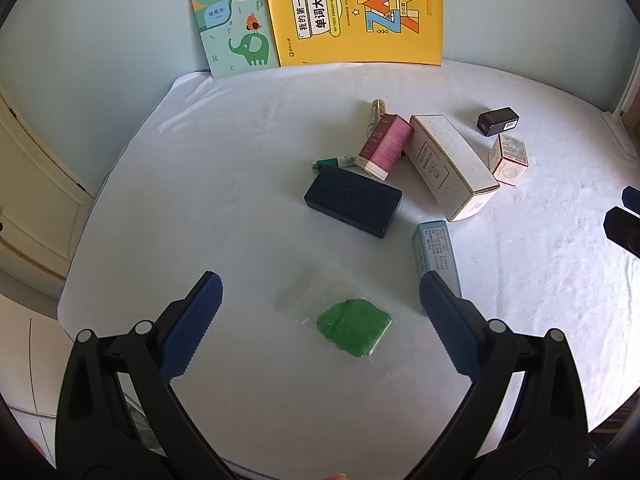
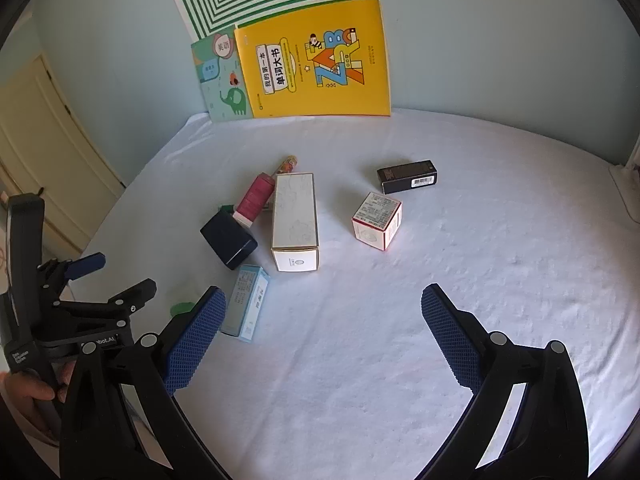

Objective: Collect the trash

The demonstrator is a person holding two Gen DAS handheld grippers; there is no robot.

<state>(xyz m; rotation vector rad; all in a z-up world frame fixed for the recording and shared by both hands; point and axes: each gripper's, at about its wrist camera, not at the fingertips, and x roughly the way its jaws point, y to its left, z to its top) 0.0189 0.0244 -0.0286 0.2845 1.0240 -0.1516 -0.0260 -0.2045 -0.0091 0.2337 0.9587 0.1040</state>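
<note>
A clear plastic bag with green stuff inside [image 1: 352, 330] lies on the white cloth between the fingers of my open, empty left gripper [image 1: 320, 292], a little ahead of it. Beyond lie a dark blue case [image 1: 353, 201], a light blue box [image 1: 436, 254], a long white box [image 1: 452, 164], a pink box [image 1: 385, 146], a red-and-white box [image 1: 509, 159] and a black box [image 1: 498, 121]. My right gripper [image 2: 323, 306] is open and empty above bare cloth; the light blue box [image 2: 249, 303] lies by its left finger. The green bag [image 2: 182, 307] barely peeks out behind that finger.
A yellow book [image 1: 356, 12] and a green elephant book [image 1: 236, 28] lean on the blue wall behind the table. A green-capped tube [image 1: 334, 162] and a patterned tube [image 1: 377, 111] lie by the pink box. The table's left edge [image 1: 80, 240] drops toward cream cabinet doors.
</note>
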